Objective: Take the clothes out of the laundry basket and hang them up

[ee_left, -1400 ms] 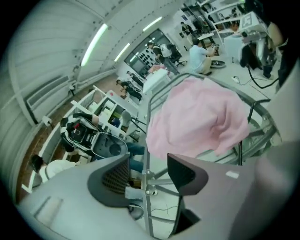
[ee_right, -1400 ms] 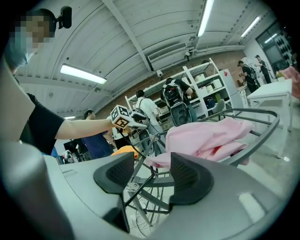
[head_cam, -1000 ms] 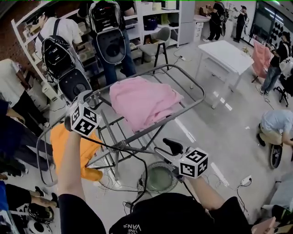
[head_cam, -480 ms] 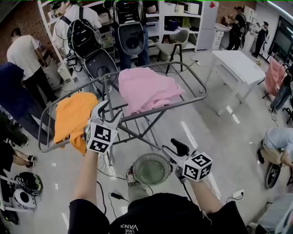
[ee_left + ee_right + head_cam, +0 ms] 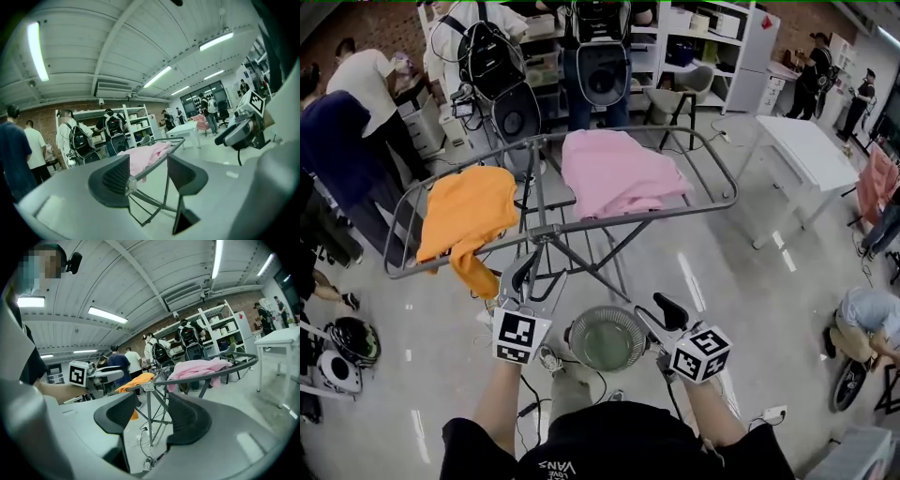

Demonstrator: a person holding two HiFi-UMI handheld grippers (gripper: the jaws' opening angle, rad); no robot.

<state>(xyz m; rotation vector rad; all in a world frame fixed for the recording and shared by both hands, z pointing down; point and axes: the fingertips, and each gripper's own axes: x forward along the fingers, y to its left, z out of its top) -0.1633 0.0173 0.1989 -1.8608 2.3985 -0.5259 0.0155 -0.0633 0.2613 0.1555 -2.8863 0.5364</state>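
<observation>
Seemingly nothing left to lift, but plenty to snag

Broadly, the biggest hazard is the drying rack (image 5: pixel 712 202); it stands on crossed folding legs directly ahead, and either gripper could catch a rail or leg and tip or fold it, dumping what hangs there; people with backpacks stand close behind it, so a shove from that side is possible too. Next, the pink garment (image 5: pixel 619 173) lies bunched in a heap across the right half of the rack rather than spread out; I judge it may dry badly or slide if the rack is jolted. Beside it, the orange garment (image 5: pixel 469 211) drapes over the left half with a long tail hanging below the front rail; that uneven weight could pull it off onto the floor. Smaller again, loose cables (image 5: pixel 528 398) trail on the floor near the person's feet, a likely trip or tangle.

As for containers, only one matters: the laundry basket (image 5: pixel 577 328), round and grey, sits on the floor between the two grippers and just below the rack; its pale green inside looks bare, with no cloth showing, so the clothes appear to be all on the rack. Finally, the left gripper (image 5: pixel 536 277) has its jaws spread with only the distant rack seen between them; the right gripper (image 5: pixel 656 317) is likewise parted and grips nothing.
</observation>
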